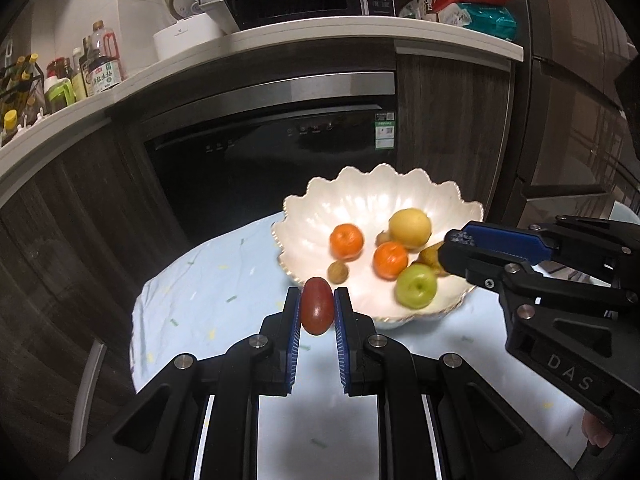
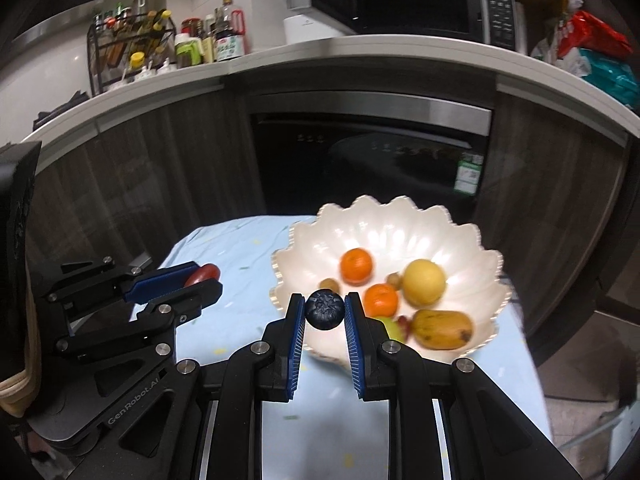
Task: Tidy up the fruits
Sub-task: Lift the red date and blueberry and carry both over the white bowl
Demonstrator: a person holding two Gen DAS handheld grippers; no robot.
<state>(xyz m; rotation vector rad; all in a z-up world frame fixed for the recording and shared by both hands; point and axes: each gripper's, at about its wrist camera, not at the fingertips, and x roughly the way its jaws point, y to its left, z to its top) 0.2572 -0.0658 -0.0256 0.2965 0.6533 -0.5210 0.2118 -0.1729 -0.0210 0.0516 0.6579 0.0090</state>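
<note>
Left wrist view: the left tool [image 1: 317,308] is clamped on a red oval fruit [image 1: 317,311], held before the scalloped white bowl [image 1: 320,204] on the counter [image 1: 208,296].

Right wrist view: the right tool [image 2: 325,312] grips a dark round fruit [image 2: 325,309] at the bowl's near rim.

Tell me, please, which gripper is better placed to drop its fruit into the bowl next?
Right, probably: the right gripper holds the dark round fruit over the bowl rim, while the left gripper with its red fruit sits short of it.
</note>
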